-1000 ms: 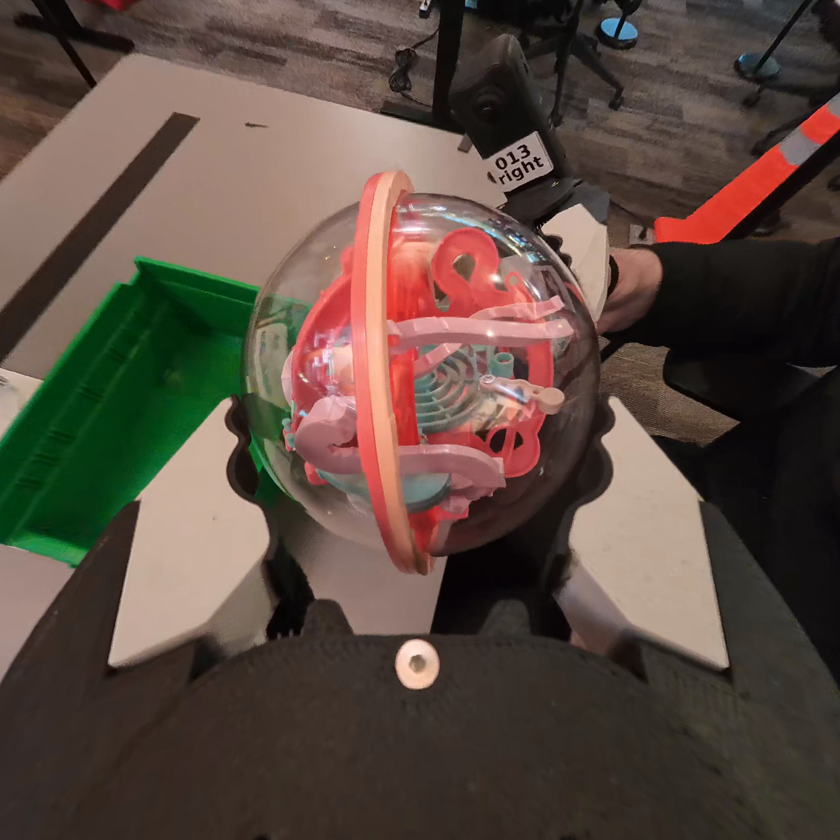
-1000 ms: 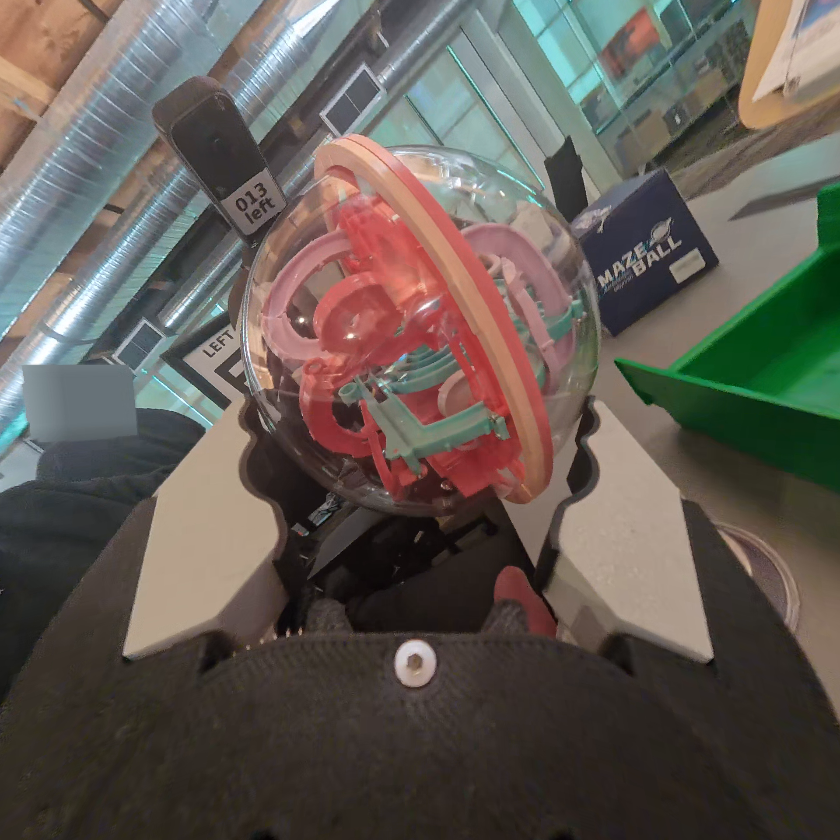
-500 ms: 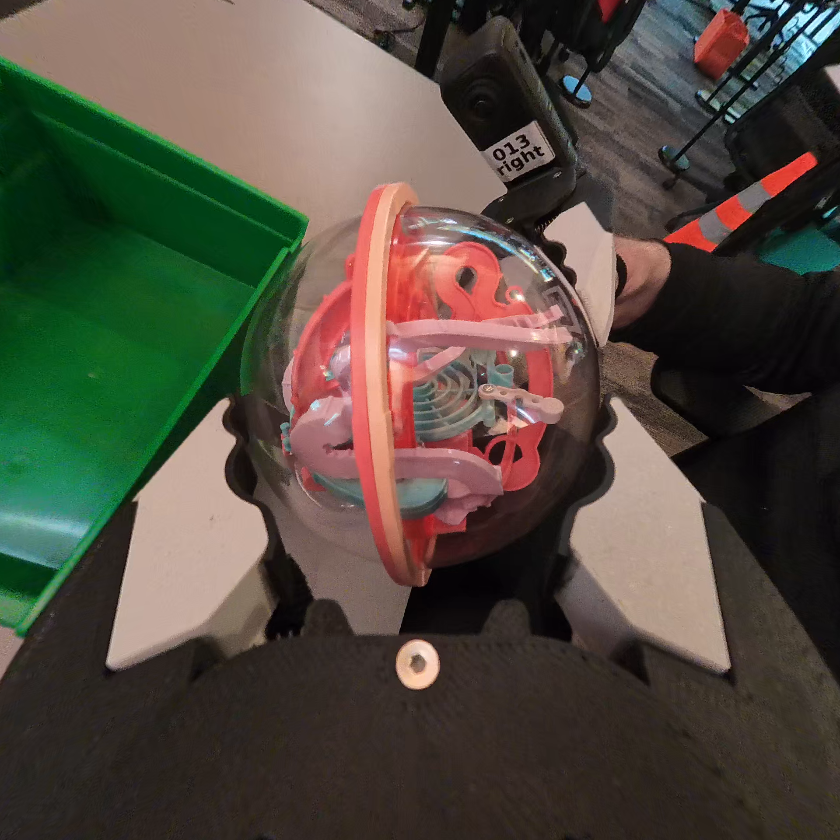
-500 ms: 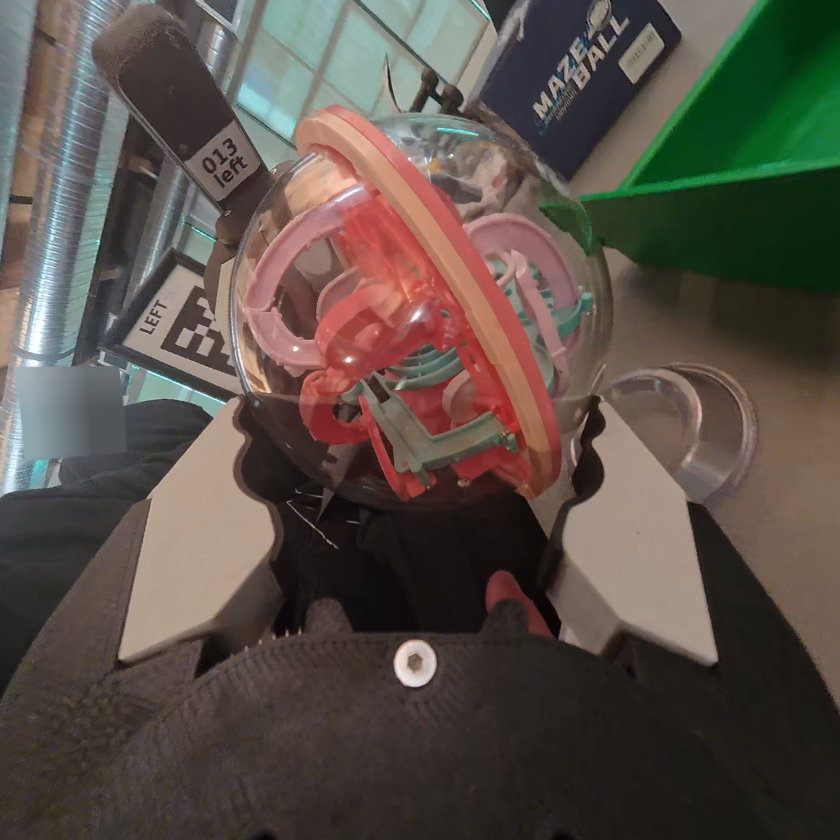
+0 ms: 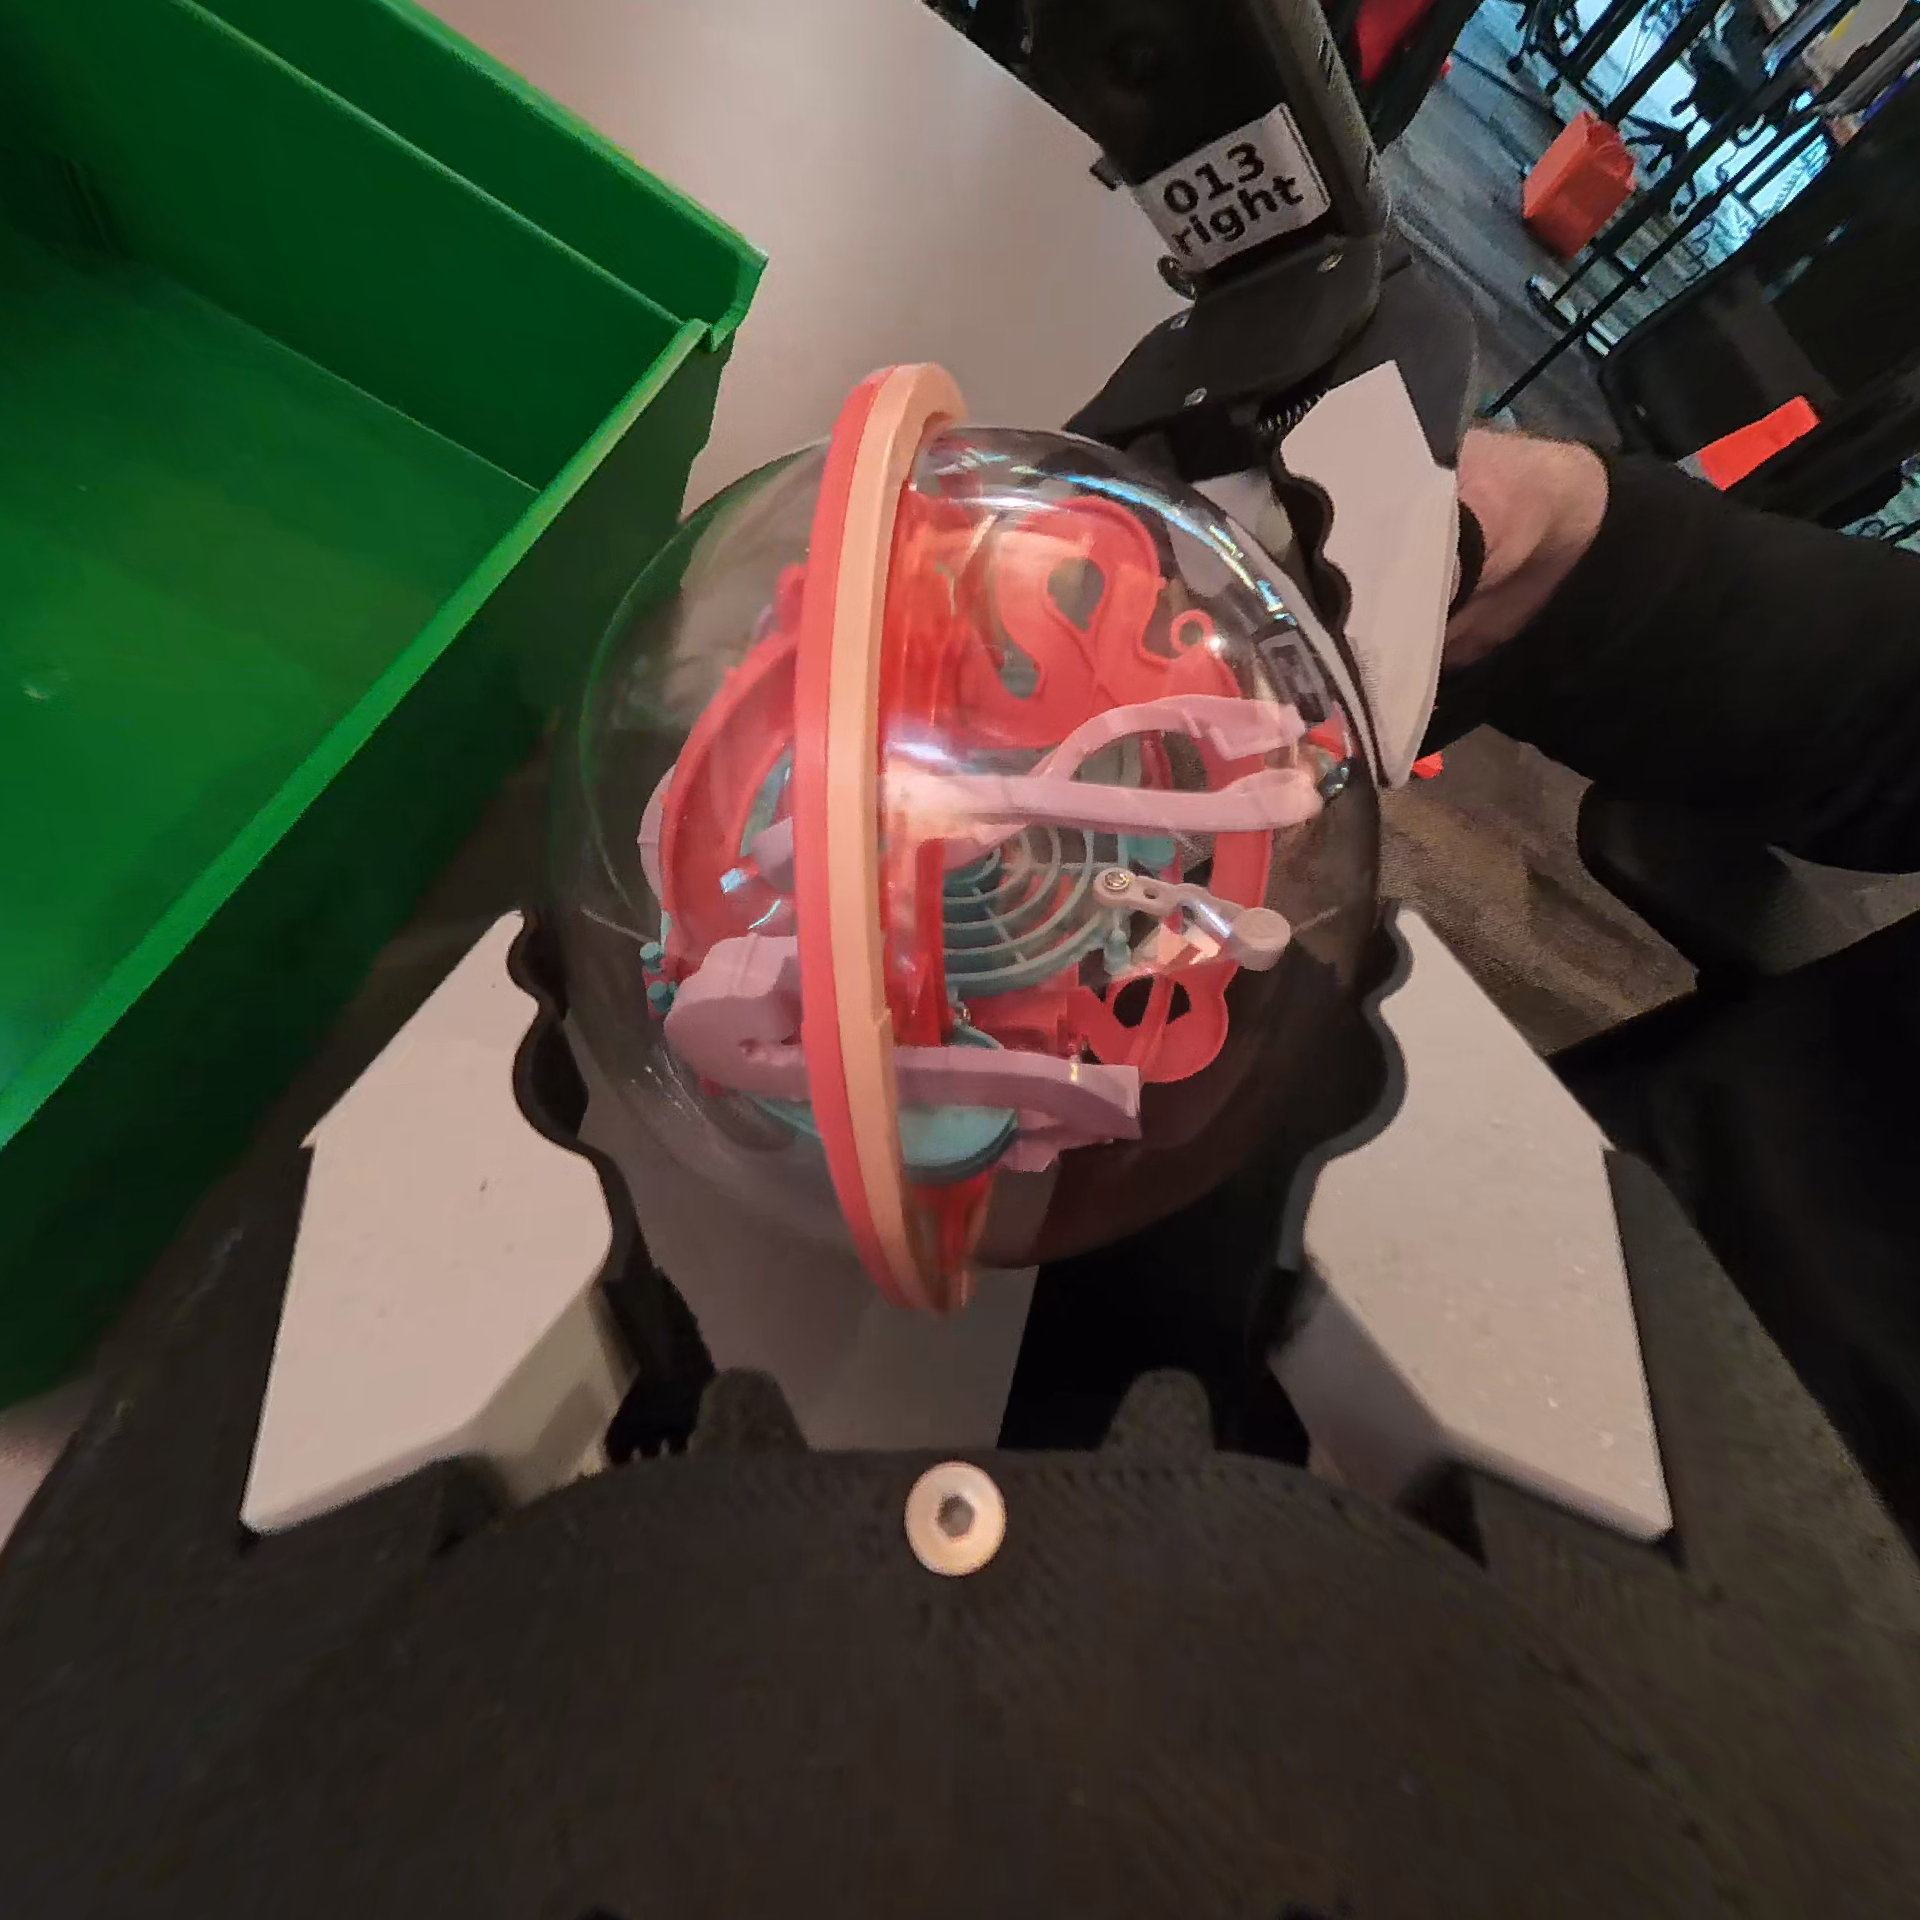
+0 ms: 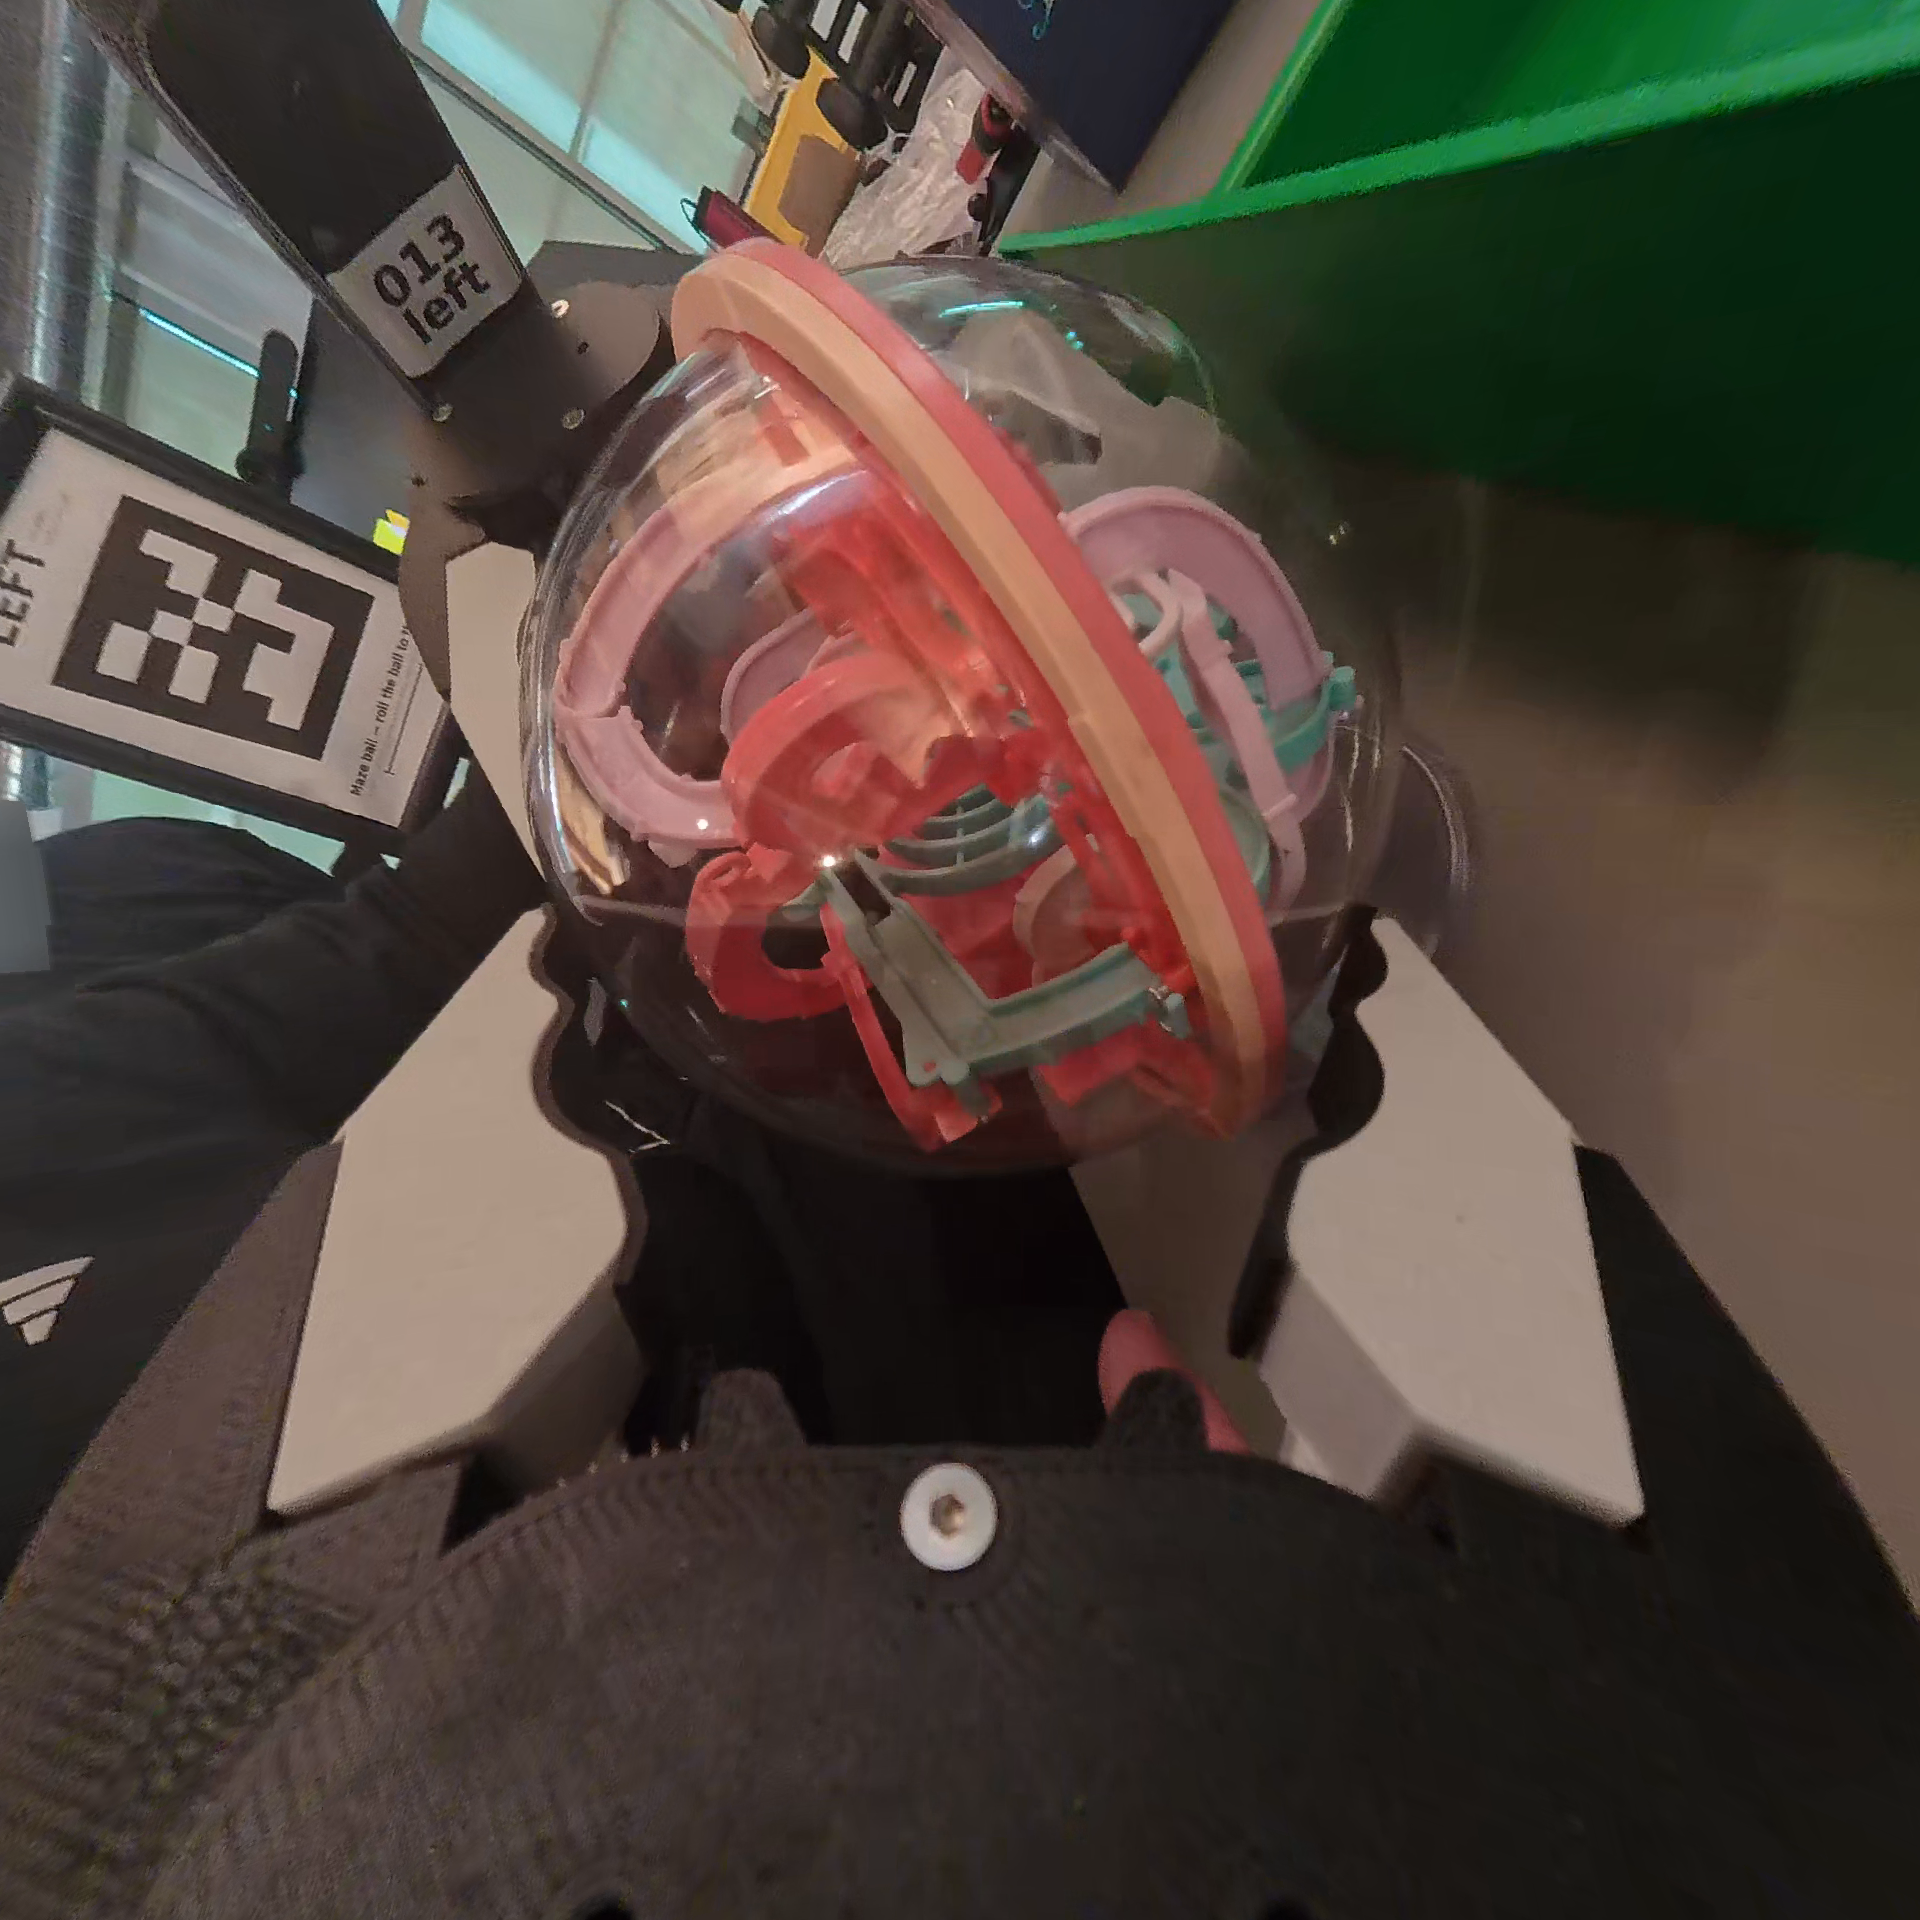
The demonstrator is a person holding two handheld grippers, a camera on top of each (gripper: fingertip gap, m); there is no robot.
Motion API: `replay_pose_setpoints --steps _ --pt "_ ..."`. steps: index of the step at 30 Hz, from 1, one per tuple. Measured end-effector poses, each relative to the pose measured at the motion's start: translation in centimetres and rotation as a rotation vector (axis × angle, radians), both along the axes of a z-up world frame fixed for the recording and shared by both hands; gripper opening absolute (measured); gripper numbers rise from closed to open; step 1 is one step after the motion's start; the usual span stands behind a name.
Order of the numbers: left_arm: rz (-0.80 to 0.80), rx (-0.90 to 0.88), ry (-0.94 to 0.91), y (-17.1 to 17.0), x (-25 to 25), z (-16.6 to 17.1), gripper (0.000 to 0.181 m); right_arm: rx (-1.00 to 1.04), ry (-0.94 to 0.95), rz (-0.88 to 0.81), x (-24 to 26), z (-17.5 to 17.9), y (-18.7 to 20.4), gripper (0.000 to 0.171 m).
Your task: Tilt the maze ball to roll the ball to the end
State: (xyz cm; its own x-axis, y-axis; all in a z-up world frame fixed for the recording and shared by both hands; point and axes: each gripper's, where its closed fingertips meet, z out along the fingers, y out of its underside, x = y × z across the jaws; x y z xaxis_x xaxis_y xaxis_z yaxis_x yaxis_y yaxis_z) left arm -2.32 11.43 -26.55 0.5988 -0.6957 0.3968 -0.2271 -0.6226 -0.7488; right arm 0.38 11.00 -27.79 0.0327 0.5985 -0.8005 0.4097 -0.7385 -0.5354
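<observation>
The maze ball (image 5: 966,831) is a clear sphere with red, pink and teal tracks inside and a red and cream ring around it. My left gripper (image 5: 961,956) is shut on it, one finger on each side. My right gripper (image 6: 956,935) is shut on the same maze ball (image 6: 956,717) from the opposite side. The ball is held in the air, tilted, with its ring running slantwise. The right gripper also shows in the left wrist view (image 5: 1351,499) behind the ball, and the left gripper in the right wrist view (image 6: 520,416). I cannot make out the small rolling ball inside.
A green bin (image 5: 312,520) stands on the pale table (image 5: 935,156) close to the left of the ball; it fills the upper right of the right wrist view (image 6: 1558,208). A clear round dish (image 6: 1444,831) lies behind the ball. A person's hand (image 5: 1527,520) and black sleeve are at the right.
Both grippers have swung together with the maze ball, tilting it over. The green bin now looms closer in both views. The grip on the ball is unchanged.
</observation>
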Motion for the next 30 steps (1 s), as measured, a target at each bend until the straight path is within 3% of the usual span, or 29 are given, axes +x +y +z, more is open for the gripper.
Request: replay_pose_setpoints --steps 8,20,30 --pt "-0.019 0.227 0.189 0.3 0.1 5.0 0.145 0.084 0.214 0.074 -0.9 3.4 -0.8 0.141" --pt "-0.092 0.468 0.534 -0.4 2.3 17.7 0.146 0.237 0.611 0.137 -1.1 14.2 -1.9 0.14" --pt "-0.133 0.725 0.605 -1.6 4.0 18.5 0.146 0.562 0.613 0.055 0.8 15.2 -1.5 0.14"
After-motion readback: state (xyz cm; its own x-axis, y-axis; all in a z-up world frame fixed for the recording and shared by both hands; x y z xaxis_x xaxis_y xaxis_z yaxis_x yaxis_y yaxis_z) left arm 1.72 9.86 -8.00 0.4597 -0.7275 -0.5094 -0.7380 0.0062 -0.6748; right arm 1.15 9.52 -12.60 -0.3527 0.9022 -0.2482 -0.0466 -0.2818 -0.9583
